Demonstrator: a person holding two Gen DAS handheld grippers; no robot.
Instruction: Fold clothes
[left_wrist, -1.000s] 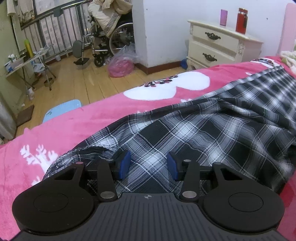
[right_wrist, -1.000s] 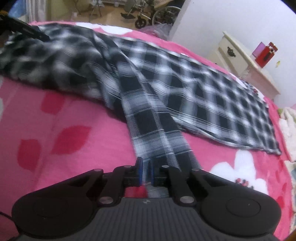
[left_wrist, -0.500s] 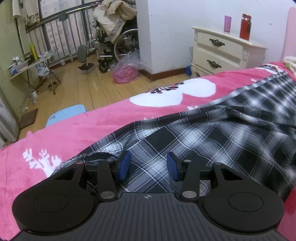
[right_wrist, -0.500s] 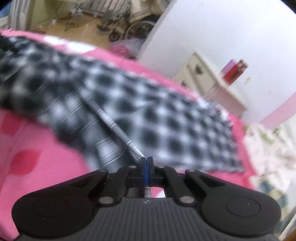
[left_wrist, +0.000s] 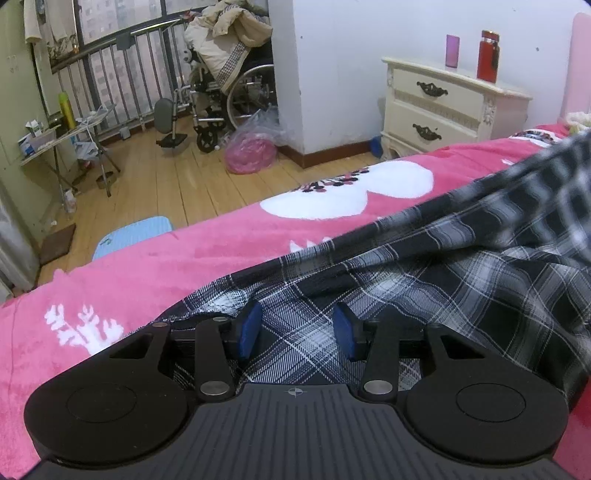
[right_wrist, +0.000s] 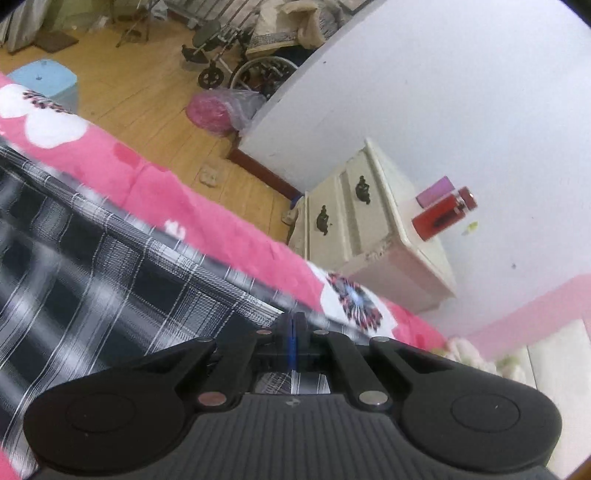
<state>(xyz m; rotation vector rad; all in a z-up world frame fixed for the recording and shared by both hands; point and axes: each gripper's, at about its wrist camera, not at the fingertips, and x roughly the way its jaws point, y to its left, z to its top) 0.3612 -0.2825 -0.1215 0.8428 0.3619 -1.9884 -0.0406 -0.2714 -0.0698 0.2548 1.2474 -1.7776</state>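
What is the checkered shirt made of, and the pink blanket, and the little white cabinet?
The checkered shirt looks like thin woven cloth, maybe cotton: it drapes and creases softly. The pink blanket looks like fuzzy fleece, with a matte, plush nap. The little white cabinet seems to be cream-painted wood with a slight sheen, carved trim and dark, probably metal handles.

Pink blanketed bed (left_wrist: 207, 258); plaid garment (left_wrist: 424, 295) spread on it.

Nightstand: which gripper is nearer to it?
Right. The right gripper, shut on the plaid shirt, is close to the nightstand; the left gripper hangs open farther down the bed.
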